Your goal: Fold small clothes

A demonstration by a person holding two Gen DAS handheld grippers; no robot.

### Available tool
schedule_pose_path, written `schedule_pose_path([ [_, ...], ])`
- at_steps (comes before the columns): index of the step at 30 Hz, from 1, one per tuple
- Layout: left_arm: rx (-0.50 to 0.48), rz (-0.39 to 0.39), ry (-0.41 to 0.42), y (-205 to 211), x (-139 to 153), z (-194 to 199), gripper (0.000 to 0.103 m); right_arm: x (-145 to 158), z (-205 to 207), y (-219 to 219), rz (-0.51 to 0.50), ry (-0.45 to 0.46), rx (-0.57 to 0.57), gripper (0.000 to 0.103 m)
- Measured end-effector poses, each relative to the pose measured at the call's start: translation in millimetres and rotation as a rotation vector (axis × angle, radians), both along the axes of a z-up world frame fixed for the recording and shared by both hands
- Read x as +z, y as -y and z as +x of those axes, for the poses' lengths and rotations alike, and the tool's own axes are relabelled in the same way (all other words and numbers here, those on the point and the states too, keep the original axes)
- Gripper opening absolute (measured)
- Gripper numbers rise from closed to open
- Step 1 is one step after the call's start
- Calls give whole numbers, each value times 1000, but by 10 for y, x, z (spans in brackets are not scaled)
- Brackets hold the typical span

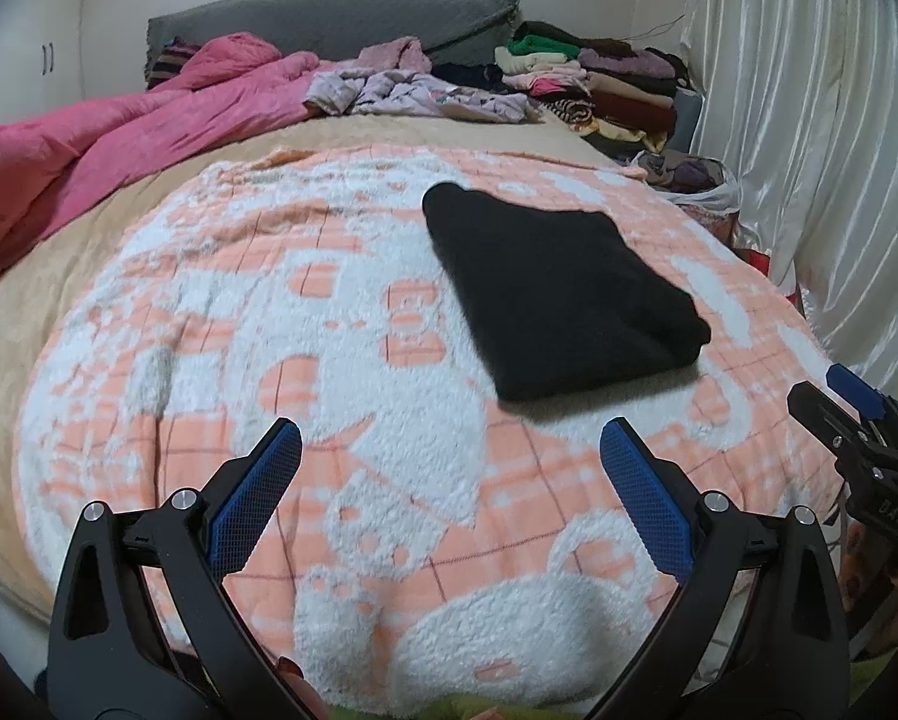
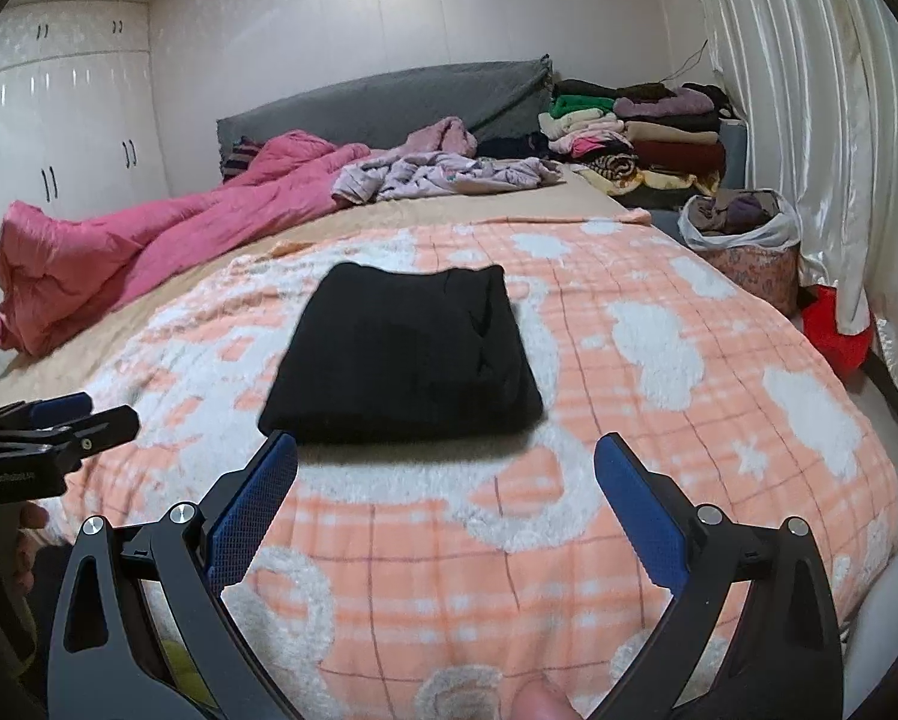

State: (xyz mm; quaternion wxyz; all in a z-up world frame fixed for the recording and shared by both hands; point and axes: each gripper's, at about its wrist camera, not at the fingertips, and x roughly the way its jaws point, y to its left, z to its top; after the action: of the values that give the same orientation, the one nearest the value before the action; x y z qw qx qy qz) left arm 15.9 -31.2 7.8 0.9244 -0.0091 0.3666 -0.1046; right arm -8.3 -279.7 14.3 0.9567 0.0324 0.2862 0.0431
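Left wrist view showed the left gripper (image 1: 451,438) nearest the lens, its two black fingers spread wide and holding nothing, each faced with a blue cross-hatched pad (image 1: 257,498). Right wrist view showed the right gripper (image 2: 446,453) the same way, fingers wide apart and empty. Both hovered above a fluffy fleece blanket (image 1: 269,312) in peach with white shapes and thin grid lines. Just beyond the fingertips, a black garment (image 2: 404,354) lay on that blanket, folded into a flat, soft-edged rectangle, touched by neither gripper. Farther back lay a rumpled pink quilt (image 2: 149,240) and a crumpled lilac garment (image 2: 437,174). At the far right corner sat a stack of folded clothes (image 2: 641,132), beside a grey padded headboard (image 2: 389,102) and glossy white curtains (image 2: 809,90).
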Motion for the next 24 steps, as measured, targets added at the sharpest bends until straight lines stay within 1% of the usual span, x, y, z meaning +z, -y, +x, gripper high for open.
schedule_pose_path([
  [5,4,1,-22,-19,-139,-11,93,-160,-14,-30,1,-41,-11,99],
  [8,9,-7,-41,-38,-195,-5,93,-270,-3,-75,-12,-78,-10,99],
  [10,11,-4,-50,-39,-223,-6,93,-324,23,-90,-2,-101,-10,99],
  [24,21,10,-62,-27,-264,-24,93,-307,33,-161,-16,-102,6,99],
])
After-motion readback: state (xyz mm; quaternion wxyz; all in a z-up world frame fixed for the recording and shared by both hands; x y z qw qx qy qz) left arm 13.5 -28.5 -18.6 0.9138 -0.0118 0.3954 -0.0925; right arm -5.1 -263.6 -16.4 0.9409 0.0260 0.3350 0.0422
